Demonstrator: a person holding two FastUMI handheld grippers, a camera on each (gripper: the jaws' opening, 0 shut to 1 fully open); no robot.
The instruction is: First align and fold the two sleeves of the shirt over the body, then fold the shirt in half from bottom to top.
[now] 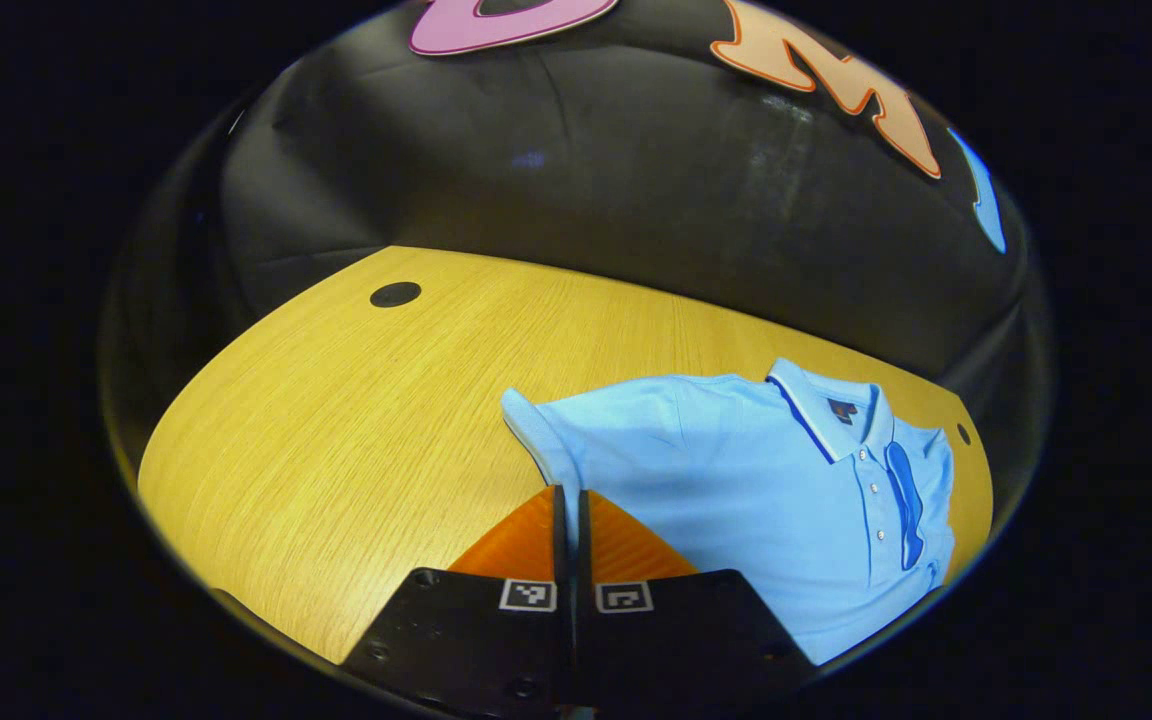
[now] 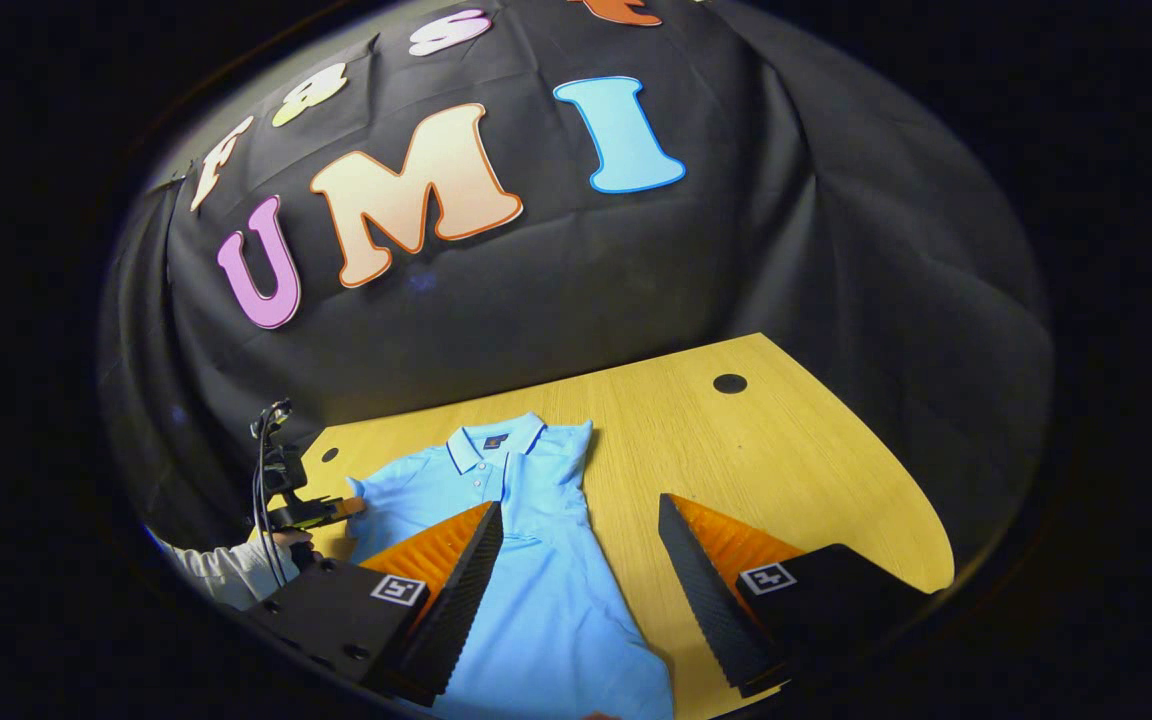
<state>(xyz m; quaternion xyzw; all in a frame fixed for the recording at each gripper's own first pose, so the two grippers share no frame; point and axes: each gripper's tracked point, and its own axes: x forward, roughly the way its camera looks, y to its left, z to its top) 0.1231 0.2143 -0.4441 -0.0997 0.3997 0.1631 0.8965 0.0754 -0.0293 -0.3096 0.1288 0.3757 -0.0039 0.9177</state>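
Fingers of the left gripper (image 1: 570, 520) sit pressed together at the bottom of the left gripper view, clenched, and whether any cloth is caught between them cannot be told. Their tips meet just at the near edge of a light blue shirt (image 1: 736, 480), beside its sleeve (image 1: 536, 425), which reaches out to the left over the wooden surface (image 1: 336, 420). The shirt lies flat, collar (image 1: 831, 415) toward the far right, a row of small buttons running down a darker placket. A round dark hole (image 1: 395, 294) marks the surface farther off, near the black cloth wall. In the right gripper view, the right gripper (image 2: 581, 545) is released, its two fingers spread wide apart, gripping nothing. The left finger hangs over the shirt's (image 2: 536, 570) body, the right finger over bare surface (image 2: 816, 470) just beside the shirt's edge. The shirt stretches away from this gripper, collar (image 2: 494, 440) at the far end, near the wall. To the far left, a hand (image 2: 288, 541) in a pale sleeve holds the left gripper (image 2: 341, 510) at the shirt's sleeve (image 2: 371, 492). Another round hole (image 2: 730, 383) sits on the surface toward the far right.
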